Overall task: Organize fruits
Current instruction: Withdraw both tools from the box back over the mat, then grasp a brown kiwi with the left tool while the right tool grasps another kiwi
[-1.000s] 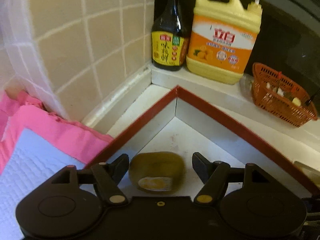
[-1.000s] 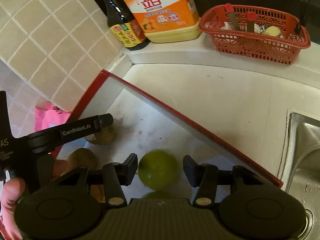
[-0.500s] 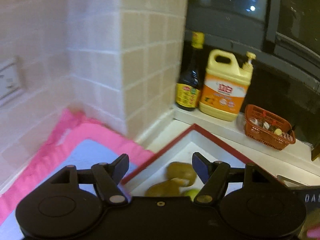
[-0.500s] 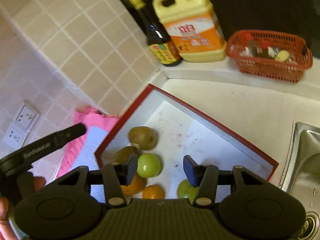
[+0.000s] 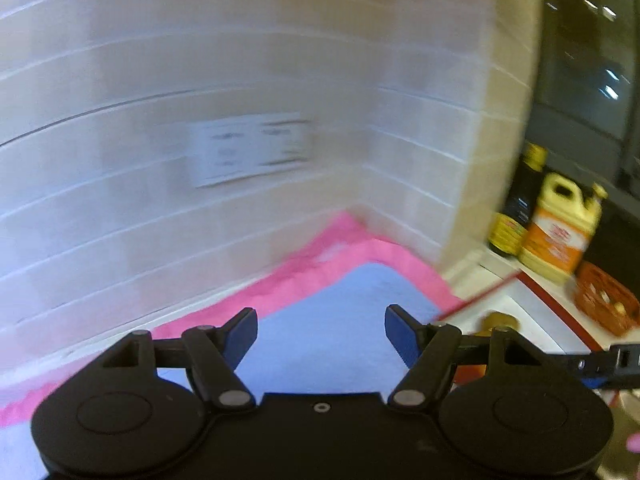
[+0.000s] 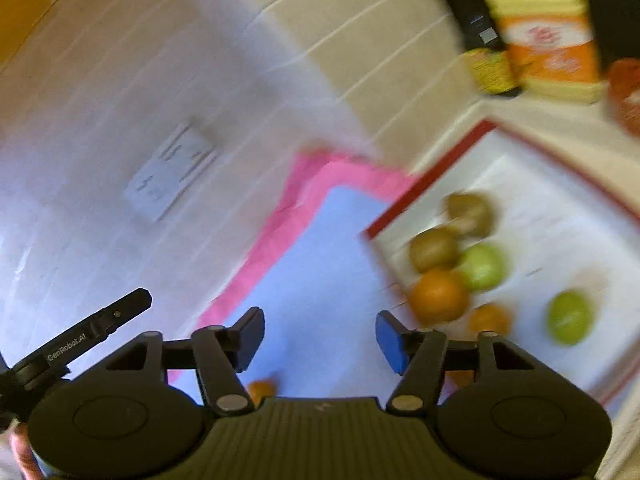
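Observation:
Both views are blurred by motion. My left gripper (image 5: 321, 332) is open and empty above a light blue mat with a pink border (image 5: 344, 304). My right gripper (image 6: 319, 338) is opening, with nothing between its fingers, over the same mat (image 6: 336, 264). To its right lies a white tray with a red rim (image 6: 424, 178) holding two brown kiwis (image 6: 434, 248), two green fruits (image 6: 482, 266), and two oranges (image 6: 438, 294). A small orange fruit (image 6: 262, 390) lies on the mat just under the right gripper. In the left wrist view one kiwi (image 5: 498, 320) shows in the tray (image 5: 560, 304).
A tiled wall with a white double socket (image 5: 250, 148) rises behind the mat. A dark sauce bottle (image 5: 518, 204), a yellow-orange detergent jug (image 5: 560, 232) and a red basket (image 5: 606, 306) stand on the ledge at the right. The left gripper's tool (image 6: 80, 340) shows at the lower left.
Both grippers pulled back and up from the tray and swung left over the mat. The right one left the green fruit in the tray and widened its fingers.

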Motion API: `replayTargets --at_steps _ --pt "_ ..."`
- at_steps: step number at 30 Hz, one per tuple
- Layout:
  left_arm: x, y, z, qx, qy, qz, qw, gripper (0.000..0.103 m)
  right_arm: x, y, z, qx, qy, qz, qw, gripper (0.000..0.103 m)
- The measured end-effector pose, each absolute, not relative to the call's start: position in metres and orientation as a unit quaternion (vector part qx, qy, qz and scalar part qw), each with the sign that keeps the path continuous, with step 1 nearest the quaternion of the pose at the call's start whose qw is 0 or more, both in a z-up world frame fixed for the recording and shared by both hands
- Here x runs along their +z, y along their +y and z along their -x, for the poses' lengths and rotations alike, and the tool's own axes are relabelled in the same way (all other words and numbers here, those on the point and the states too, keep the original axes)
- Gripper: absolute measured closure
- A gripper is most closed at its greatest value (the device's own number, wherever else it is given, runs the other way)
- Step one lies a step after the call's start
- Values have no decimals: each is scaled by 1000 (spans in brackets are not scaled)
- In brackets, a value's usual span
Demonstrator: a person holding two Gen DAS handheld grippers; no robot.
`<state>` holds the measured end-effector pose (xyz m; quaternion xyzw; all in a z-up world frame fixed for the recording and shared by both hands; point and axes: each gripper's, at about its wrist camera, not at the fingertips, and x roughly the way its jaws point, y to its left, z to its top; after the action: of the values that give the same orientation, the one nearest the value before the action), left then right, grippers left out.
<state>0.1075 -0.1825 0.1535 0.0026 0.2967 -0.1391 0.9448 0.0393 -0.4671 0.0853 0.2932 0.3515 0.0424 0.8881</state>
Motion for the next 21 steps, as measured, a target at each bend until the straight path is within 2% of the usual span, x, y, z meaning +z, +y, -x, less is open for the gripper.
replayTargets --at_steps 5,11,17,21 --pt "152 -110 -78 -68 292 23 954 16 79 -414 -55 82 378 -270 882 37" --pt "118 -35 -41 -22 330 61 942 16 67 -355 -70 112 414 -227 874 34" --pt "73 -10 -3 -26 390 35 920 16 62 -307 -81 133 427 -187 875 34" --pt "47 -8 15 -50 426 54 902 16 56 -280 -93 137 435 -163 875 34"
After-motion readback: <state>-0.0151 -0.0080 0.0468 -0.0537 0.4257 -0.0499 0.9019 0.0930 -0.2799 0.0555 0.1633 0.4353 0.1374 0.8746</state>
